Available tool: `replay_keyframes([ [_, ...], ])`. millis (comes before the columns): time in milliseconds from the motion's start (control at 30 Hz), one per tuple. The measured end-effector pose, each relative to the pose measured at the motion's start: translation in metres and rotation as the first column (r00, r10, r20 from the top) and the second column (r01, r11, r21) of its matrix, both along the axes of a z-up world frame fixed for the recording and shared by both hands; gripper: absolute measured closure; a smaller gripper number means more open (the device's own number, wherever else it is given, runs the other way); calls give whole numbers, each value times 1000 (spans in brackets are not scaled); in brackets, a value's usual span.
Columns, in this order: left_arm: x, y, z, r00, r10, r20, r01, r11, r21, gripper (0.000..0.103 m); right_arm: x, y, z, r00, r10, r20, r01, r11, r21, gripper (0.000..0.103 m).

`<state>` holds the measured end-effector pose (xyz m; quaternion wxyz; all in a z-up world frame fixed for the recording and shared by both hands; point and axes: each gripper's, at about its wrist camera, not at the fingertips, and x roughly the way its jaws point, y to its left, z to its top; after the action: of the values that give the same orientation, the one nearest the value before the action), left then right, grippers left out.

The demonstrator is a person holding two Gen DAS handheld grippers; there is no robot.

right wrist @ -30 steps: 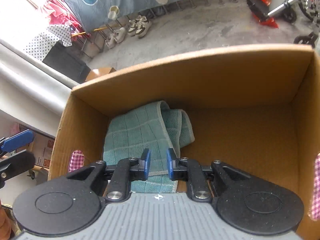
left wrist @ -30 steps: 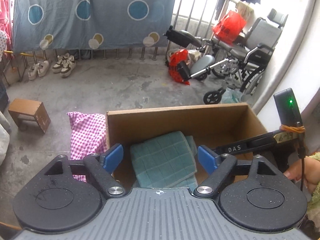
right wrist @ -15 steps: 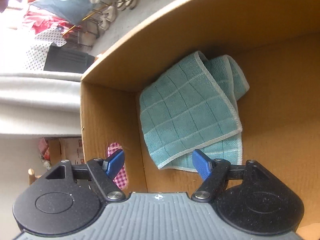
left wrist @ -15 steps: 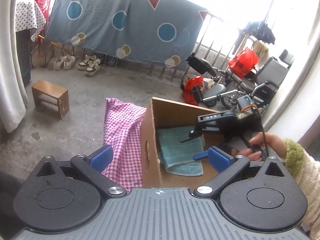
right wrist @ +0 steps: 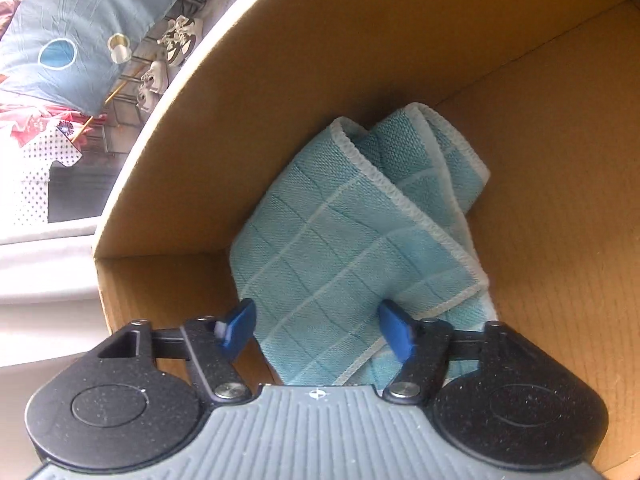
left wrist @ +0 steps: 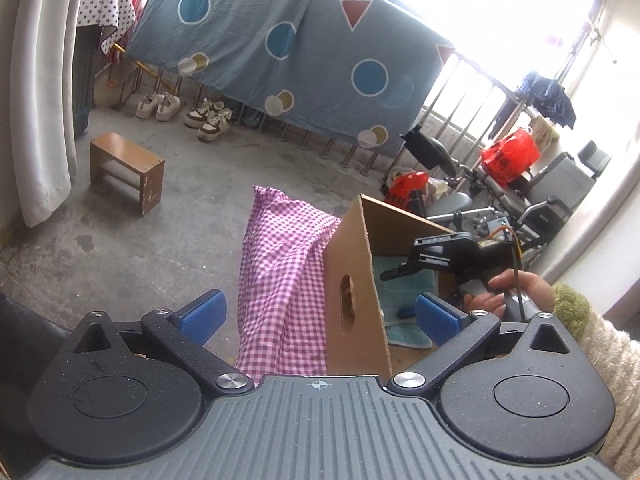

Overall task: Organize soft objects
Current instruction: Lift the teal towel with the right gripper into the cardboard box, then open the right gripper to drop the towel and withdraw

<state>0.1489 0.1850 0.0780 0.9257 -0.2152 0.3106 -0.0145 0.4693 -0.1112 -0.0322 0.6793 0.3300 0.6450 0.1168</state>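
The cardboard box [left wrist: 356, 280] stands on the pink checked cloth [left wrist: 280, 280]. Inside the box, against its left wall, lies the folded teal towel [right wrist: 360, 232]. The right gripper [right wrist: 318, 326] is low inside the box, directly over the near end of the towel; its jaws have just been closing a little but are apart, and the towel lies between them, not pinched. The left gripper [left wrist: 318, 318] is outside the box, above its near corner, with jaws wide apart and empty.
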Motion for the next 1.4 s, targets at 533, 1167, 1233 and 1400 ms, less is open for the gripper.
replay_keyframes([
  [533, -12, 15, -7, 999, 39, 5, -39, 999, -31, 2, -24, -42, -24, 980, -180, 82, 151, 948, 279, 96],
  [1167, -9, 6, -8, 1000, 9, -14, -9, 1000, -17, 2, -26, -33, -6, 986, -54, 157, 59, 998, -27, 92],
  [1233, -9, 5, -8, 1000, 8, -19, -8, 1000, -11, 2, -19, -36, -11, 988, -79, 130, 86, 995, -49, 92],
  [1400, -8, 3, -8, 999, 16, -28, -16, 1000, 1, 2, -6, -10, -22, 991, -47, 125, 49, 999, -16, 92],
])
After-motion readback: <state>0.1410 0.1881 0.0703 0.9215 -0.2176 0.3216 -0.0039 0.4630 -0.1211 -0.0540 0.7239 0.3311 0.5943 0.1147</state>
